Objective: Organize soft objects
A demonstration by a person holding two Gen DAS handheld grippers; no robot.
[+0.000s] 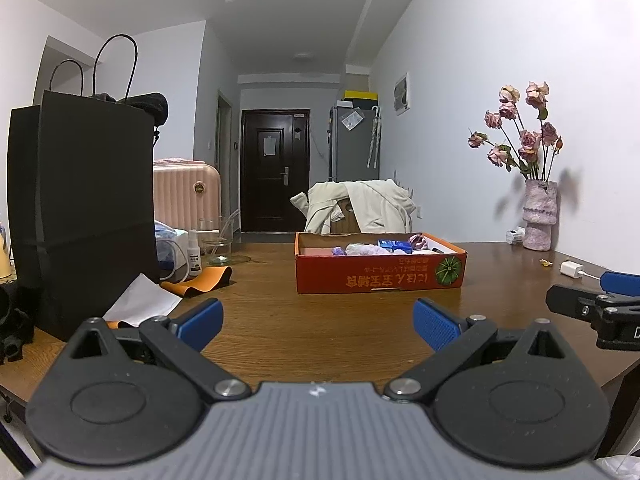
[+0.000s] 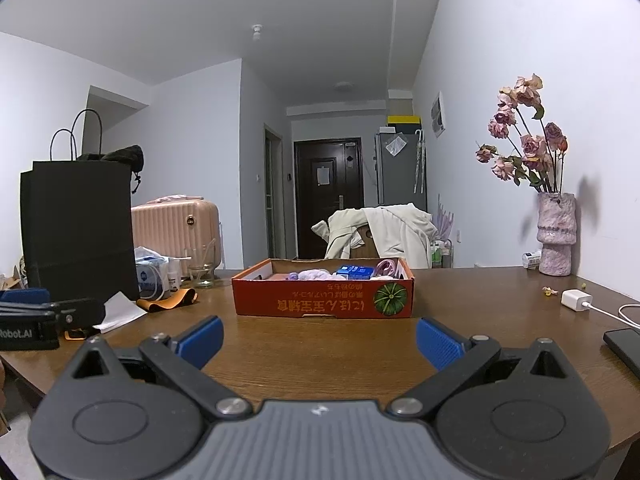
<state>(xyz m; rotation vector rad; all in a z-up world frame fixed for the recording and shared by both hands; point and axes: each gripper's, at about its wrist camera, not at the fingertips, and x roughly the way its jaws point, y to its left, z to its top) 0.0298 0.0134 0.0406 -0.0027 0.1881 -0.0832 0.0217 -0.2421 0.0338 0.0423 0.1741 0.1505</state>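
A big brown tabletop (image 1: 320, 332) fills the middle of both views. A tall black bag (image 1: 80, 208) stands at the left of the frame. A red box (image 1: 380, 276) sits in the middle, and the soft things (image 1: 366, 249) lie inside it. A pink vase (image 2: 556, 234) stands at the right. At the bottom, the left hand-held gripper (image 1: 318, 326) and the right hand-held gripper (image 2: 320, 340) are both spread wide, holding nothing.

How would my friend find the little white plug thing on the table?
Start at the tall pink bumpy stone vase of dried roses by the right wall. On the brown wooden table in front lies the small white cube-shaped charger, the only thing trailing a white cable.
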